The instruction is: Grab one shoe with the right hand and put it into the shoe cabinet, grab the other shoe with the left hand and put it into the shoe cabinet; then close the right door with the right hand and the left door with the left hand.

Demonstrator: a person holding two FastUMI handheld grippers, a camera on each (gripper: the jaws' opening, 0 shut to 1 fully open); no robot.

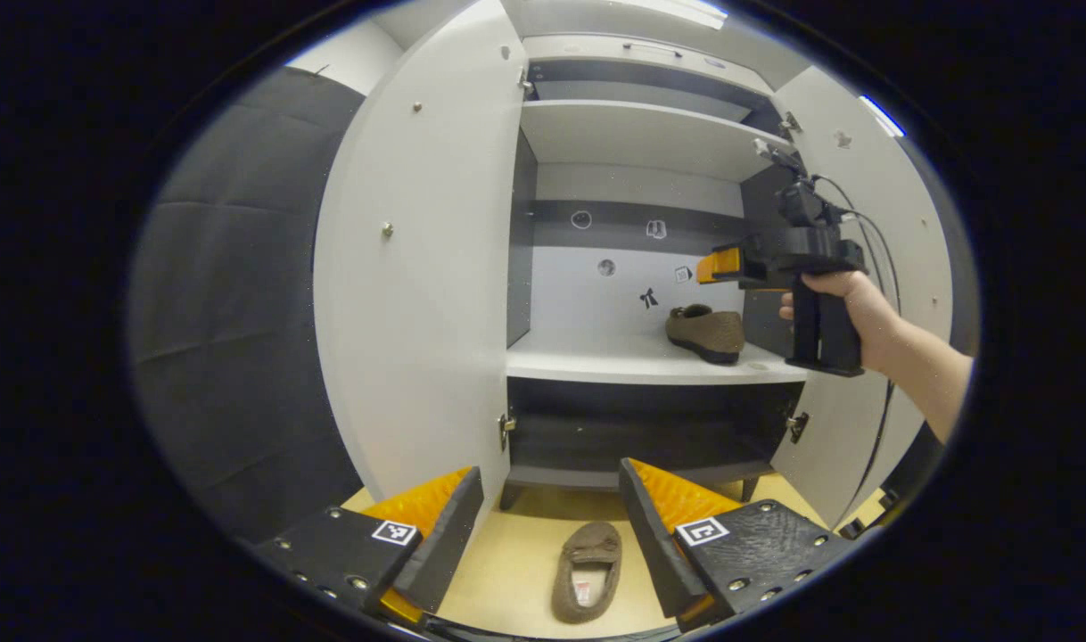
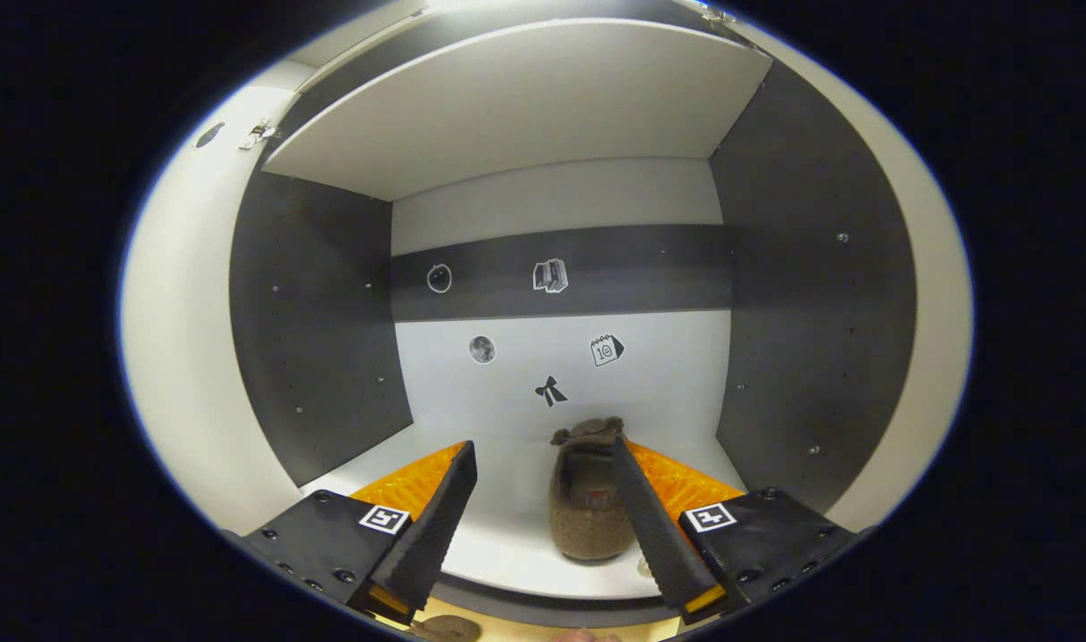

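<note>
right gripper view puts your right gripper [image 2: 543, 526] at six o'clock with its fingers spread wide and nothing between them; the first shoe [image 2: 586, 499] sits on the middle shelf [image 2: 507, 553] just ahead, near the right finger, apart from it as far as you can tell. in the left gripper view the right gripper [image 1: 717, 266] hangs at three o'clock above that shoe [image 1: 706, 332], a hand [image 1: 851, 308] round its grip. your left gripper [image 1: 550, 526] is also spread and empty, and the second shoe [image 1: 588, 571] lies on the floor [image 1: 516, 580] at six o'clock, between its fingers in the picture but farther off and untouched.

so the first placing looks done, and the second shoe is your step in hand. the next move calls for lowering the left gripper to that shoe, closing on its rim or side, then lifting it to the shelf beside the first.

the shoe cabinet [image 1: 641, 134] holds one shoe on the middle shelf; the upper shelf and the dark bay below look bare. the left door [image 1: 418, 267] at nine o'clock and the right door [image 1: 864, 160] at two o'clock both stand open.
</note>
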